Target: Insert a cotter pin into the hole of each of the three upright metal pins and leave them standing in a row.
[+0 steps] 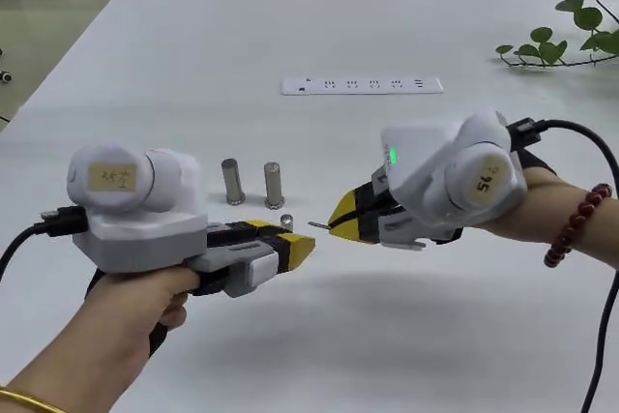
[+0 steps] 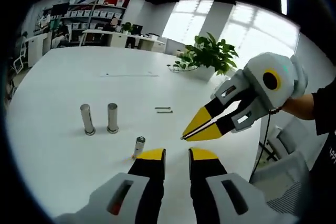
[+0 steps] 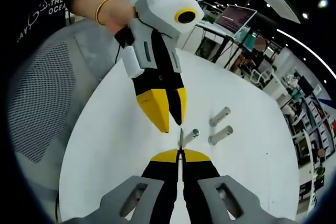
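Observation:
Two metal pins (image 1: 232, 182) (image 1: 273, 184) stand upright side by side on the white table (image 1: 319, 36). A third, shorter-looking metal pin (image 1: 286, 223) stands just in front of them, partly hidden behind my left gripper (image 1: 308, 244). That gripper is open, with its yellow tips right beside the third pin (image 2: 139, 146) and nothing between them. My right gripper (image 1: 334, 224) faces it from the right, shut on a thin cotter pin (image 3: 180, 139) whose tip points at the third pin (image 3: 190, 135). Two spare cotter pins (image 2: 163, 109) lie on the table beyond.
A white power strip (image 1: 363, 86) lies across the middle of the table, farther back. A green plant (image 1: 571, 36) trails over the far right corner. Cables run from both grippers. Open tabletop lies in front of the grippers.

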Demonstrator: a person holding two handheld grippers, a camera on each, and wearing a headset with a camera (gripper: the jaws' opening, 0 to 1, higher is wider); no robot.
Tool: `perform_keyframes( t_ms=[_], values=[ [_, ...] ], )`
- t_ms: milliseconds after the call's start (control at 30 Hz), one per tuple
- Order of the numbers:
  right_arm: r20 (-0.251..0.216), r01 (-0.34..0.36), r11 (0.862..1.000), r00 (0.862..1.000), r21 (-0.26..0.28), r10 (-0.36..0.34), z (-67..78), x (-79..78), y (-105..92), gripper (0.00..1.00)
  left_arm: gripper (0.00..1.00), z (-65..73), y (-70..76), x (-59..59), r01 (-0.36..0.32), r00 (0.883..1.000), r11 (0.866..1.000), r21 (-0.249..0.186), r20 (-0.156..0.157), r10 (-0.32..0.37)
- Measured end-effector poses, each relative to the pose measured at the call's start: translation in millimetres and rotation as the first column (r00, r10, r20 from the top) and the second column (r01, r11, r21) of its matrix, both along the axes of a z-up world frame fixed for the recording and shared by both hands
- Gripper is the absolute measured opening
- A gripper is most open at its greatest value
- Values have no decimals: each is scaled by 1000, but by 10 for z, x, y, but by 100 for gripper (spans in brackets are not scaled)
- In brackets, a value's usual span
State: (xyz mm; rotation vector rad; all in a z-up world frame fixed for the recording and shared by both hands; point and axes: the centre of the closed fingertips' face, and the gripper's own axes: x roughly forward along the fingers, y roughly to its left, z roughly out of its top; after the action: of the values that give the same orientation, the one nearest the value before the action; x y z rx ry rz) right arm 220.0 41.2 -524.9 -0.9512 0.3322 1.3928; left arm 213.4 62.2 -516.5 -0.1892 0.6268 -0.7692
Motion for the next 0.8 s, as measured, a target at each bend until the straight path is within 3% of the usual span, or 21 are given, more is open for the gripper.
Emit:
perform_keyframes(
  t_ms=[300, 500, 800],
  values=[
    [20, -40, 999, 999, -17, 40, -7, -85, 45, 0, 7, 43, -83, -43, 10, 999, 998, -67, -43, -13],
    [21, -57, 998, 998, -14, 57, 15, -130, 83, 0, 0, 14, -111, -46, -12, 997, 996, -84, -78, 5],
    [26, -70, 997, 997, -19, 70, 20, -163, 82, 0, 0, 28, -140, -62, 3, 998, 995, -103, -67, -10]
  ],
)
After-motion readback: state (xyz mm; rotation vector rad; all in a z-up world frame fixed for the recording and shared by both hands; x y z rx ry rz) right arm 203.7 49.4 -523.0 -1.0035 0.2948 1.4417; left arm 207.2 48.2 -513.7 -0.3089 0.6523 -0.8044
